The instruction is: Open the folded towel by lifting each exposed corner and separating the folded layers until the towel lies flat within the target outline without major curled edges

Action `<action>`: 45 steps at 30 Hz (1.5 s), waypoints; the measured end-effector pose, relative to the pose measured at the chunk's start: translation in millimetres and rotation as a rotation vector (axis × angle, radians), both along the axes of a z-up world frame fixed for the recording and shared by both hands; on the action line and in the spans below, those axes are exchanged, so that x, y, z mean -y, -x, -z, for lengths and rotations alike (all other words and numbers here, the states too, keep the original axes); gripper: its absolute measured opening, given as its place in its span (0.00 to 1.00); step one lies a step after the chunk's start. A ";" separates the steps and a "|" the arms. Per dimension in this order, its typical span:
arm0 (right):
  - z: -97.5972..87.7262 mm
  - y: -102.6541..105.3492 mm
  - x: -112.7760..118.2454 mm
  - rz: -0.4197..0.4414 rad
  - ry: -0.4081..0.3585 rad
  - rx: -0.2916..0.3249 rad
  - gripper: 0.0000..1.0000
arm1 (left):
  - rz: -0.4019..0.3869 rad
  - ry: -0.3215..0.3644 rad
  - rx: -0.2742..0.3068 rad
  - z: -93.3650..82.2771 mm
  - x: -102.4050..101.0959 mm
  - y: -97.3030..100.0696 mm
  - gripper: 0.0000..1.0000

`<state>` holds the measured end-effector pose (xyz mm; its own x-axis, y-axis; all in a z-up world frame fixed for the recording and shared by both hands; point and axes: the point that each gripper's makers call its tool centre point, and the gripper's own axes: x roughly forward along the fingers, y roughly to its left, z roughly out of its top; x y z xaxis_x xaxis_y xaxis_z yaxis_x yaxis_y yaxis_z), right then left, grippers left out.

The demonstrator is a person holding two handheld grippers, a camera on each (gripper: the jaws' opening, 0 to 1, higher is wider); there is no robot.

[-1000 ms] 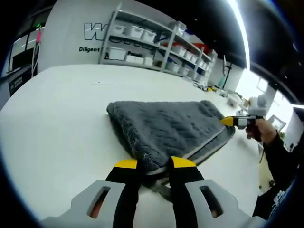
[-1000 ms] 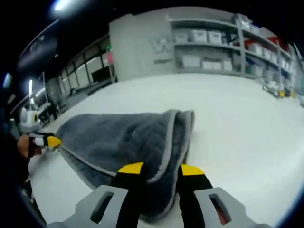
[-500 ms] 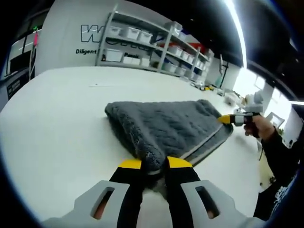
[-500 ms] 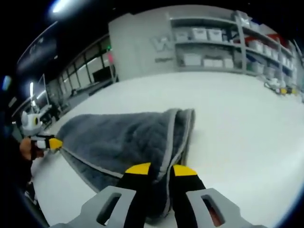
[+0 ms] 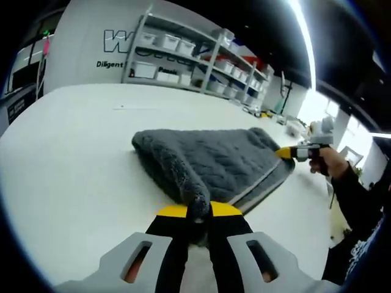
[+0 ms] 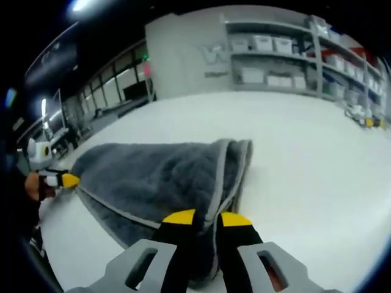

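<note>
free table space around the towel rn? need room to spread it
Bare white table runs from the towel out to the shelving wall, and on the side seen right of the fold in the right gripper view. Crowded: the near corners, where the left claw and right claw pinch the towel.

Left gripper [image 5: 199, 211] and right gripper [image 6: 207, 218] both clamped tight, fingers nearly touching

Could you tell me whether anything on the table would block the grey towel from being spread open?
Nothing visible does. The left gripper and right gripper are each shut on a corner of the folded grey plush towel, and the white table around it is bare.
</note>
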<state>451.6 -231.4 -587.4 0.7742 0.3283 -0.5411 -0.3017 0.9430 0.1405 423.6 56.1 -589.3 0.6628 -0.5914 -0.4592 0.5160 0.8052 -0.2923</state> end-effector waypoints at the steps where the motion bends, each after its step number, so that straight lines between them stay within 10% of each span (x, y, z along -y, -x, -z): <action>1: 0.4 -1.6 -0.5 -0.007 0.007 -0.002 0.09 | 0.001 0.000 0.000 0.0 0.5 0.6 0.08; 45: 4.2 -56.9 6.7 -0.216 0.178 -0.120 0.09 | 0.092 0.014 -0.011 -2.2 24.6 46.5 0.05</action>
<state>508.5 -238.0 -591.7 0.6240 0.3703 -0.6881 -0.4895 0.8716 0.0251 377.1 31.6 -587.1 0.6004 -0.6559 -0.4575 0.5839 0.7505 -0.3096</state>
